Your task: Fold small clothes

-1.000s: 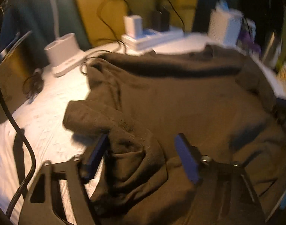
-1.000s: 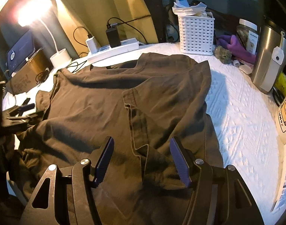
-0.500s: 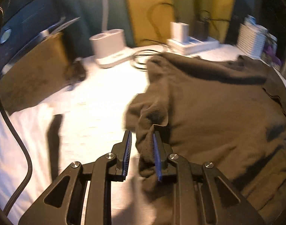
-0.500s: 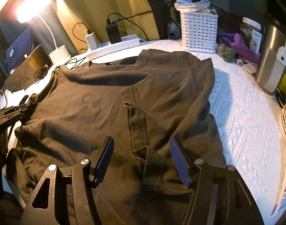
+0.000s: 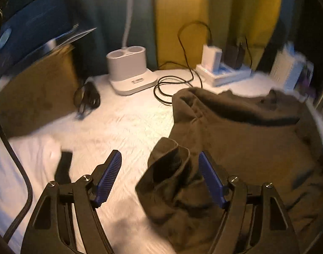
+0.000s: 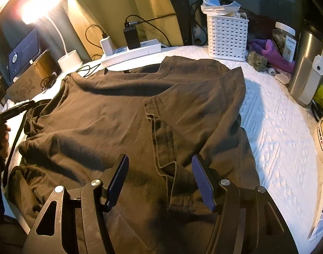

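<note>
Two blue ribbed pads (image 5: 110, 176) stand wide apart on the left gripper (image 5: 161, 177) in the left wrist view, and the jaws are opening. Between them, nearer the right-hand pad, lies a crumpled sleeve (image 5: 172, 173) of the brown shirt (image 5: 246, 139); neither pad presses on it. The cloth is soft, matte knit, bunched into folds at the sleeve and flatter beyond. It rests on a white quilted cover (image 5: 123, 124) with a raised pattern. Left of the sleeve the cover is bare out to a cardboard box (image 5: 34, 97). Far behind stand a white lamp base (image 5: 129, 69), a coiled black cable (image 5: 172, 84) and a power strip (image 5: 222, 74). This view is blurred.

Across the right wrist view the shirt (image 6: 140, 116) spreads almost flat, its collar toward the power strip (image 6: 131, 53) and one side folded over, leaving a stitched hem (image 6: 159, 131) running down toward the right gripper (image 6: 159, 180). Its jaws stand apart above the cloth, the hem between them, with no pad pressing on it. Right of the shirt's edge the cover (image 6: 277, 137) lies open up to a steel can (image 6: 307, 67). A white slotted basket (image 6: 227, 36) sits beyond the collar. At the left edge the left gripper (image 6: 17, 110) shows dark and thin beside the shirt's bunched side.
</note>
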Available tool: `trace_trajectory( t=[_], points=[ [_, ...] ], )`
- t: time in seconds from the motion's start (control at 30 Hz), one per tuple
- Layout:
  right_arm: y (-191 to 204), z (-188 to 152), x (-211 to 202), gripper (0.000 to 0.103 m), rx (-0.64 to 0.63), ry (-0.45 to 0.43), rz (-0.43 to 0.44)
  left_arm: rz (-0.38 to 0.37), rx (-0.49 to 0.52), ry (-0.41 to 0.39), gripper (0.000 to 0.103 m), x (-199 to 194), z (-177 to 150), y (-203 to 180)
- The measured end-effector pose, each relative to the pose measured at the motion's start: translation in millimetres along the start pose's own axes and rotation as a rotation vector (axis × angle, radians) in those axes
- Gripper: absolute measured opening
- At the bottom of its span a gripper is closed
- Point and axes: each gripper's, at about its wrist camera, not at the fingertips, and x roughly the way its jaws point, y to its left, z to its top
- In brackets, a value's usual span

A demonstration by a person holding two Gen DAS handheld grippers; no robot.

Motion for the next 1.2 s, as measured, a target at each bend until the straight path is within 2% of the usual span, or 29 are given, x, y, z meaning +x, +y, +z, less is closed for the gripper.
trace_trajectory(
  t=[0.07, 0.1, 0.17, 0.23, 0.3, 0.43, 0.5, 0.6, 0.73, 0.9, 0.97, 1.13, 1.2],
  points=[
    [-2.1, -1.0, -2.3, 0.064, 0.006, -0.005, -0.005, 0.014, 0.072, 0.043, 0.071, 17.0, -1.1, -8.0],
    [-4.1, -2.1, -4.2, 0.064, 0.012, -0.008, -0.007, 0.005, 0.091, 0.057, 0.05, 22.2, -3.0, -10.2],
    [-8.1, -3.1, -7.4, 0.064, 0.023, -0.014, -0.014, -0.016, 0.096, 0.091, 0.023, 27.4, -6.9, -10.2],
    [-11.5, -4.1, -8.9, 0.064, 0.032, -0.017, -0.019, -0.009, 0.103, 0.082, 0.011, 24.2, -9.3, -8.7],
    [-13.0, -4.0, -8.3, 0.064, 0.038, -0.016, -0.022, 0.027, 0.082, 0.046, 0.009, 14.7, -9.8, -3.3],
    [-10.8, -3.0, -6.4, 0.064, 0.028, -0.017, -0.008, 0.077, -0.032, -0.057, 0.009, -10.2, -3.8, 19.7],
    [-8.4, -2.7, -5.2, 0.064, 0.023, -0.019, 0.004, 0.096, -0.067, -0.091, 0.005, -15.0, -2.0, 27.3],
    [-5.6, -3.1, -4.9, 0.064, 0.021, -0.022, 0.017, 0.063, -0.116, -0.134, 0.005, -25.8, 2.1, 30.7],
    [-6.2, -5.1, -7.9, 0.064, 0.026, -0.031, 0.028, -0.055, -0.093, -0.213, 0.004, -49.2, 8.6, 7.8],
    [-13.9, -9.6, -13.1, 0.064, 0.047, -0.042, 0.035, -0.189, 0.002, -0.202, 0.004, -49.6, 18.5, -45.2],
    [-16.4, -11.3, -16.6, 0.064, 0.052, -0.05, 0.038, -0.208, 0.051, -0.191, 0.004, -45.7, 20.0, -65.1],
    [-29.1, -17.6, -20.4, 0.064, 0.081, -0.05, 0.029, -0.27, 0.159, -0.118, 0.004, -26.5, 15.3, -107.8],
    [-34.0, -20.9, -22.7, 0.064, 0.095, -0.052, 0.027, -0.297, 0.195, -0.066, 0.005, -17.8, 8.9, -120.8]
  ],
)
